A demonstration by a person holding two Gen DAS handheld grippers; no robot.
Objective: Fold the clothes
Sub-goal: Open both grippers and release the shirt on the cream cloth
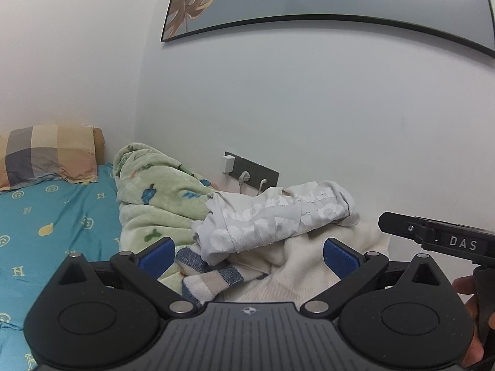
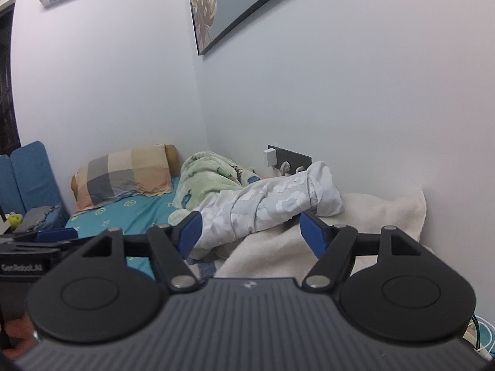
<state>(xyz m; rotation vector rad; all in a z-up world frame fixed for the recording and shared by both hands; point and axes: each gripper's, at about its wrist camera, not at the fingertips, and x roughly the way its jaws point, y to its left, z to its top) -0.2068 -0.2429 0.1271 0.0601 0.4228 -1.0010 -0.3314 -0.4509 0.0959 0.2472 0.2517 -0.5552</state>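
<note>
My left gripper (image 1: 247, 255) stands spread as wide as it goes, its blue pads (image 1: 156, 255) well apart and nothing between them. It hangs in the air over the heap on the bed (image 1: 46, 216), touching no cloth.

My right gripper (image 2: 251, 232) is open too, though less wide, and its pads (image 2: 312, 232) hold nothing. Seen from the left wrist, it sits just off to the right, near my hand (image 1: 473, 309).

The white printed top (image 1: 278, 216) lies bundled ahead of both grippers, resting on a cream blanket (image 1: 309, 262) by the wall. A striped garment (image 1: 213, 275) pokes out from under it, close below my left pads. A green fleece (image 1: 154, 194) is bunched just beside the top, and beyond that is a checked pillow (image 1: 46, 154). Behind the top, a socket strip (image 1: 250, 170) is on the wall.
</note>
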